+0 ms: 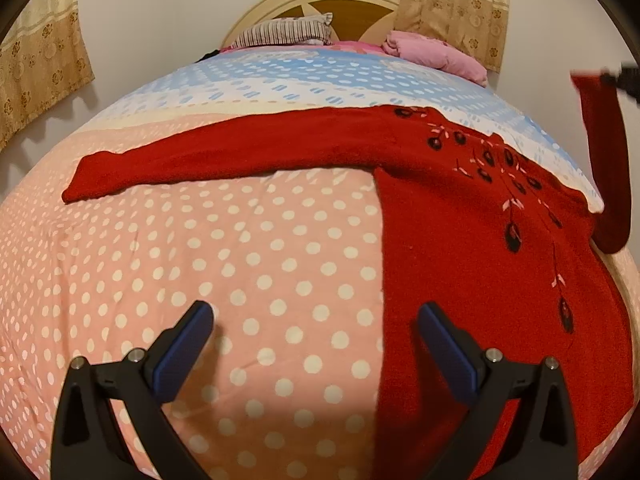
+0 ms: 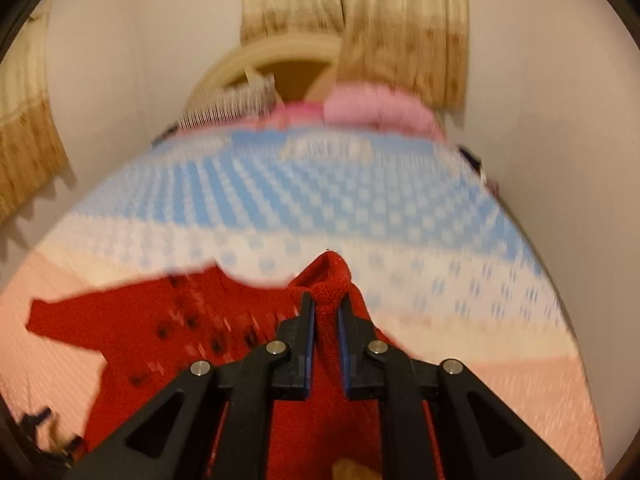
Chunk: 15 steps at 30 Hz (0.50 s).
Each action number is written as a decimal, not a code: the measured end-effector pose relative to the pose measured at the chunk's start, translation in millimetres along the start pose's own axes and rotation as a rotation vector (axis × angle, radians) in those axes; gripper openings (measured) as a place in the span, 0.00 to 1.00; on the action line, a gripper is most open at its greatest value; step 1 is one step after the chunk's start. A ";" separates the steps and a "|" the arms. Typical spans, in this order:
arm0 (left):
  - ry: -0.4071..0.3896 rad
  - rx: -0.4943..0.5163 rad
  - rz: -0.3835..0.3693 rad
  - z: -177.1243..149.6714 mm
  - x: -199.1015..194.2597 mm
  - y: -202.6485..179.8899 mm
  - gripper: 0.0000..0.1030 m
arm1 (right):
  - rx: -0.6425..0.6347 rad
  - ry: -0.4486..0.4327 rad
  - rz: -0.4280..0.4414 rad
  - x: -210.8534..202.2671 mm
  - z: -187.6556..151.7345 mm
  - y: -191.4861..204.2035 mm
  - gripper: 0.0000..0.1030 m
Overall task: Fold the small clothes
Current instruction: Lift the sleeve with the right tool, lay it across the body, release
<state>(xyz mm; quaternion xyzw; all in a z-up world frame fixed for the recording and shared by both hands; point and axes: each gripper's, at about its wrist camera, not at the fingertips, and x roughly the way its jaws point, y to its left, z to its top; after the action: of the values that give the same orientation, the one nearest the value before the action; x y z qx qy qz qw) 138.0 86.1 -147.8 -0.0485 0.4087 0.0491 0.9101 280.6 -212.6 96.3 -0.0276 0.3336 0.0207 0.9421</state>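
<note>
Two claws work over the bed point(image 1: 248, 264). Right claw point(image 2: 326, 312) pinches a sleeve of the red sweater point(image 1: 460, 208), lifting it. Left claw point(image 1: 316, 316) hangs spread wide, holding nothing.

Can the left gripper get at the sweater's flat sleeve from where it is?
Probably yes. The left gripper has its jaws wide open and empty above the bedspread. Nothing lies between it and the sleeve, spread flat ahead. The right gripper holds the other sleeve, off to the side.
</note>
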 end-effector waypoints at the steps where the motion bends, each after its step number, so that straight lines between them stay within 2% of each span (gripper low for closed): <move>1: -0.001 0.001 -0.001 0.1 -0.5 -0.3 1.00 | -0.004 -0.035 0.006 -10.7 11.5 5.3 0.09; 7: 0.000 0.004 -0.001 -0.3 -0.8 -2.2 1.00 | -0.039 -0.136 0.063 -37.8 49.3 45.9 0.09; 11: 0.001 0.003 0.000 -0.2 0.2 -2.1 1.00 | -0.071 -0.163 0.133 -36.6 50.0 86.9 0.09; 15: 0.003 -0.006 0.002 -0.4 1.6 1.4 1.00 | -0.097 -0.148 0.191 -19.3 38.8 125.6 0.09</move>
<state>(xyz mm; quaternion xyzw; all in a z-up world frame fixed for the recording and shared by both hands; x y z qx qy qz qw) 138.6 87.5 -149.4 -0.0507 0.4099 0.0510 0.9093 282.8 -85.2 133.7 -0.0396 0.2630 0.1281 0.9554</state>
